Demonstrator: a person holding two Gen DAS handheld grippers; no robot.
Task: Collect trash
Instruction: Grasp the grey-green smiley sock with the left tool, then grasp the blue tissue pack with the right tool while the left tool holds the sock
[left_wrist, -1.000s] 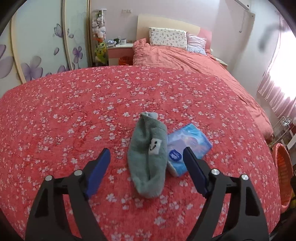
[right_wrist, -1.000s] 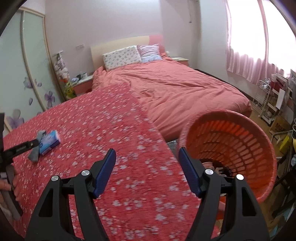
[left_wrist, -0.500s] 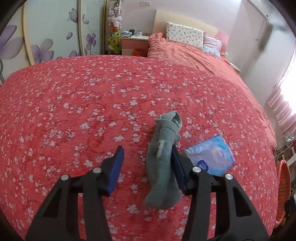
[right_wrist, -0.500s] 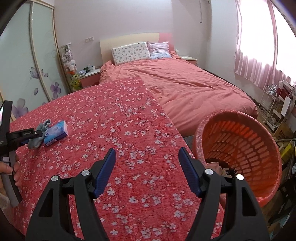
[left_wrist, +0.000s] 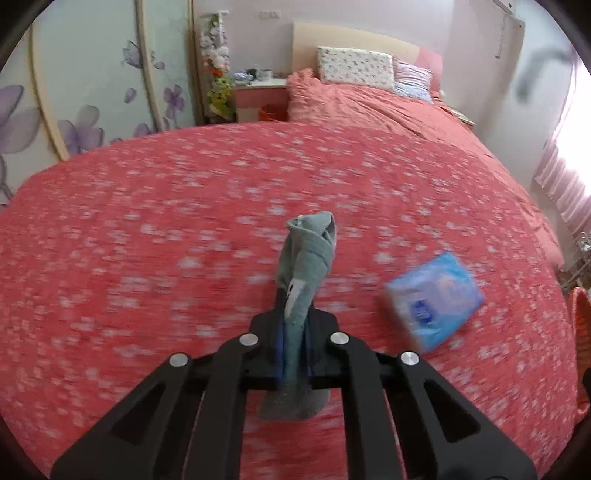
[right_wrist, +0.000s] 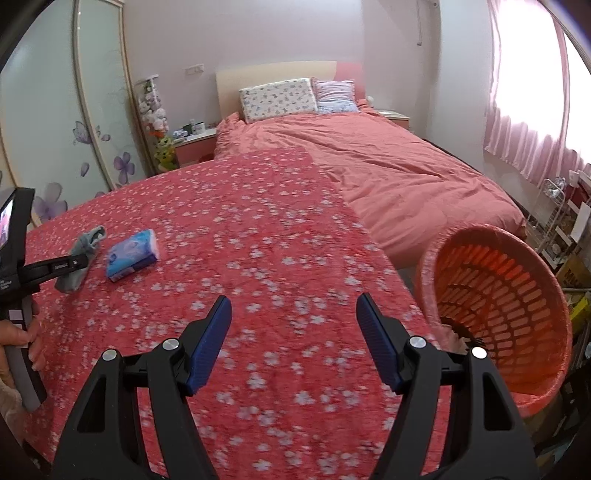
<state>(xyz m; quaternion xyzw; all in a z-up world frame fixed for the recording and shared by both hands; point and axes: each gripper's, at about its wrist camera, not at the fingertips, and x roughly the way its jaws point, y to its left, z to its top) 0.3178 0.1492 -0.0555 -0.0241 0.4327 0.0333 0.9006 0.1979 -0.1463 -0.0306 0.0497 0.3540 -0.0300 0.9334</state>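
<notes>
A grey-green sock (left_wrist: 308, 258) is pinched in my left gripper (left_wrist: 293, 321), whose jaws are shut on its middle; both ends stick out over the red flowered cover (left_wrist: 166, 240). A blue tissue pack (left_wrist: 434, 299) lies just right of it. In the right wrist view the sock (right_wrist: 83, 254) and the tissue pack (right_wrist: 133, 254) sit at the far left, with the left gripper (right_wrist: 72, 264) clamped on the sock. My right gripper (right_wrist: 293, 339) stands open over the cover with nothing between its fingers. An orange basket (right_wrist: 517, 295) stands to its right, off the cover's edge.
A bed with a plain pink duvet (right_wrist: 388, 166) and pillows (right_wrist: 277, 98) lies beyond. A nightstand (right_wrist: 194, 146) and a flowered wardrobe door (right_wrist: 55, 129) are at the left. A wire rack (right_wrist: 554, 218) and pink curtains (right_wrist: 528, 110) stand at the right. A hand (right_wrist: 18, 343) holds the left gripper's handle.
My left gripper's jaws have come together on the sock, squeezing it narrow and drawing it clear of the tissue pack. The right gripper has swung left, keeping the same opening.
</notes>
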